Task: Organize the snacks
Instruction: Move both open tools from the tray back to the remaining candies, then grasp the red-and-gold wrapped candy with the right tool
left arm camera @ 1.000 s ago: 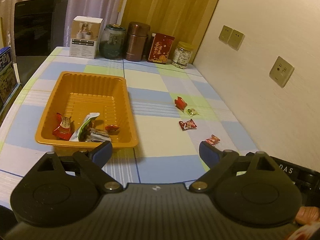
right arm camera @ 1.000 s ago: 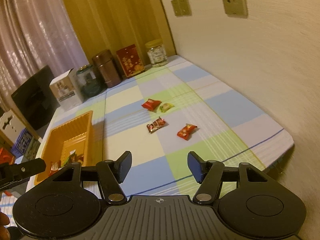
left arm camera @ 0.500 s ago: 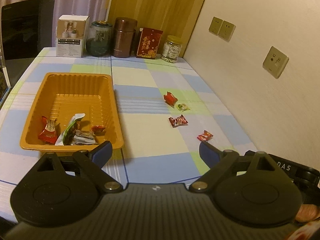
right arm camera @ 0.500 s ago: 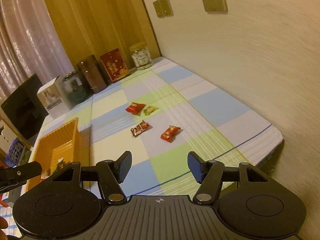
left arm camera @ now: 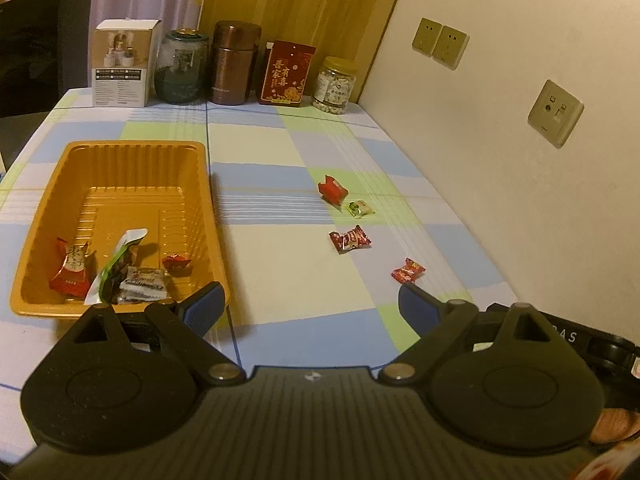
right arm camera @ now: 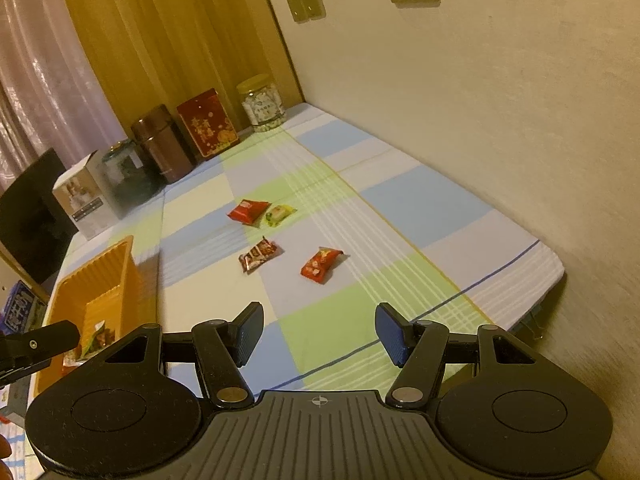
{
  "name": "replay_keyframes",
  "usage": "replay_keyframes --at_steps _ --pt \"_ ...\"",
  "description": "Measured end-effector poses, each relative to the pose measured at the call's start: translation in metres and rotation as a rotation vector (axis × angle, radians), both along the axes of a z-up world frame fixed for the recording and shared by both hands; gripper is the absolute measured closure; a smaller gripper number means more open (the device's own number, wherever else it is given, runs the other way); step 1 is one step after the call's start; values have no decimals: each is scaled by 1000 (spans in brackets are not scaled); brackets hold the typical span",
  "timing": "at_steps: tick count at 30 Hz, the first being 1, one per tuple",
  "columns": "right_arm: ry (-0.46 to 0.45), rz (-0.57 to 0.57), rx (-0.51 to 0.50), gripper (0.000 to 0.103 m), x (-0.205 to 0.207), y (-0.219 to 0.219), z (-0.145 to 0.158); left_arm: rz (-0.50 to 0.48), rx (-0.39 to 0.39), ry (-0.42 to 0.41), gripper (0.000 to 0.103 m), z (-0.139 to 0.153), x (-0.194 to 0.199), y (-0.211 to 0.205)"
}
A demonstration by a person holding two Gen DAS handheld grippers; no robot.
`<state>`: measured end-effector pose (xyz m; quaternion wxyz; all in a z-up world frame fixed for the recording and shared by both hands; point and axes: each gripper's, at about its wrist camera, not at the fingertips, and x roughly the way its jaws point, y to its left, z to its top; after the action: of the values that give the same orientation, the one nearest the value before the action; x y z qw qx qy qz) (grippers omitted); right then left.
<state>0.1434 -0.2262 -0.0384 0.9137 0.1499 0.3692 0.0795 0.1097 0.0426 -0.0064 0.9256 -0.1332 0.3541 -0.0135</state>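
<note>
1. The step in hand looks like the approach to the next loose snack; some snacks lie already in the tray (left arm camera: 132, 152), four are left on the counter (left arm camera: 280, 280).
2. The left tongs (left arm camera: 310, 304) stand wide open and hold nothing. They hang over the near edge of the counter, between the tray and the loose snacks.
3. The right tongs (right arm camera: 319, 332) stand about half open, also with nothing between them, and point toward the loose group.
4. The four snacks on the cloth: a red pack (right arm camera: 247, 211), a green candy (right arm camera: 280, 213) just beside it, a dark red candy (right arm camera: 258, 255), and a red candy (right arm camera: 321, 264) nearest to the right tongs.
5. The next move calls for lowering one of the tongs over a single wrapper, probably the nearest red candy, and closing low on it, since it is flat and thin.
6. The tray holds a red packet (left arm camera: 72, 268), a green and white pouch (left arm camera: 116, 260), a pale wrapper (left arm camera: 144, 280) and a small red candy (left arm camera: 176, 261); the far half is bare. More may be hidden under the pouch.
</note>
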Motion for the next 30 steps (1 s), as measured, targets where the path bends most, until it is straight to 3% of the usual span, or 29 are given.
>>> replay_keyframes --at_steps 17,30 --pt "38 47 -18 42 72 7 -36 -65 41 24 10 -24 78 4" --pt "24 92 -73 62 130 31 -96 -100 39 64 10 -53 128 4"
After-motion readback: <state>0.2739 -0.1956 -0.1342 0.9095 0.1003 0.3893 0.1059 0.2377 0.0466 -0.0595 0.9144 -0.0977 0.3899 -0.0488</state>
